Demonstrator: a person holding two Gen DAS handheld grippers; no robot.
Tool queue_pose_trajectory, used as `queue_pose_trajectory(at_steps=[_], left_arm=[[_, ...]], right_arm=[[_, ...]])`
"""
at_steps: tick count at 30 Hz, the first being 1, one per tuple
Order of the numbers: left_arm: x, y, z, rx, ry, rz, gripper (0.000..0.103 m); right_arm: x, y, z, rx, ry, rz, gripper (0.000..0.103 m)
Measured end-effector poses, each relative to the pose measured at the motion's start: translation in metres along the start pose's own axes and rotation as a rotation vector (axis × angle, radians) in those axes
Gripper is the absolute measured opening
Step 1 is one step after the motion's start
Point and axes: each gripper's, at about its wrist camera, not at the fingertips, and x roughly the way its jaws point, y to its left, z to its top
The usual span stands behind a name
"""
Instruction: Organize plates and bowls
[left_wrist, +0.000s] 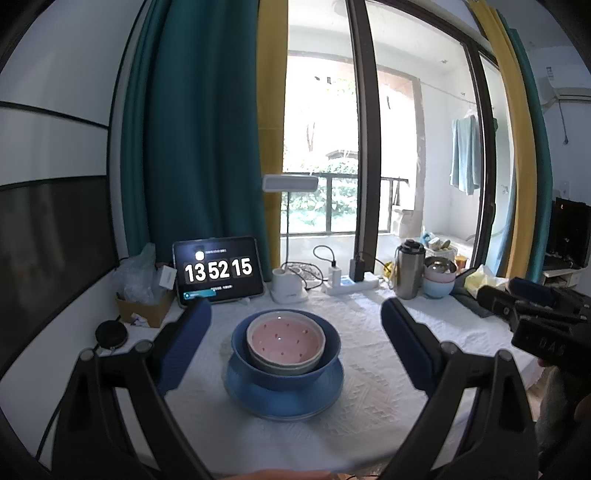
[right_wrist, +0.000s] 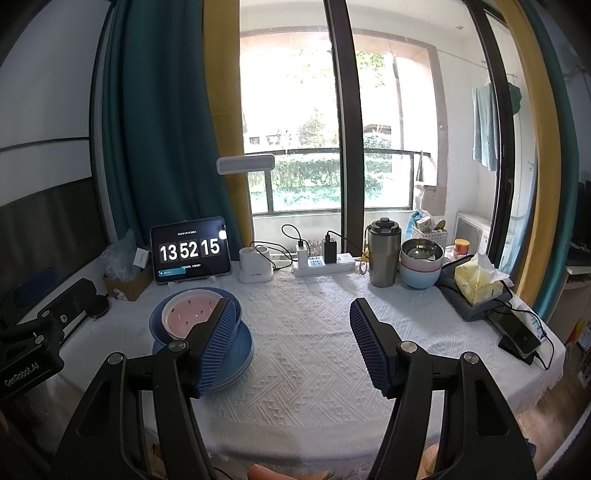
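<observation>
In the left wrist view we look across a desk (left_wrist: 369, 373) under a white cloth toward a window with teal and yellow curtains, a tablet (left_wrist: 218, 270) at the back edge; our left gripper (left_wrist: 295, 328) hangs open and empty, its fingers either side of the pink bowl (left_wrist: 285, 336) nested in a blue bowl (left_wrist: 284, 373) on plates (left_wrist: 284, 402) at mid-desk. In the right wrist view the stack sits toward the desk's left edge, behind the left finger of our right gripper (right_wrist: 293, 325), which stands wide and empty over bare cloth.
</observation>
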Motion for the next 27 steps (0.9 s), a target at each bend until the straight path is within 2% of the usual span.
queue_pose_trajectory(at_steps=[27], left_arm=[[-0.0003,0.0017,-0.0018,-0.009,0.004,0.007,0.094]], right_arm=[[0.0001,-0.0003,-0.0019,-0.001,0.002,0.002,0.068]])
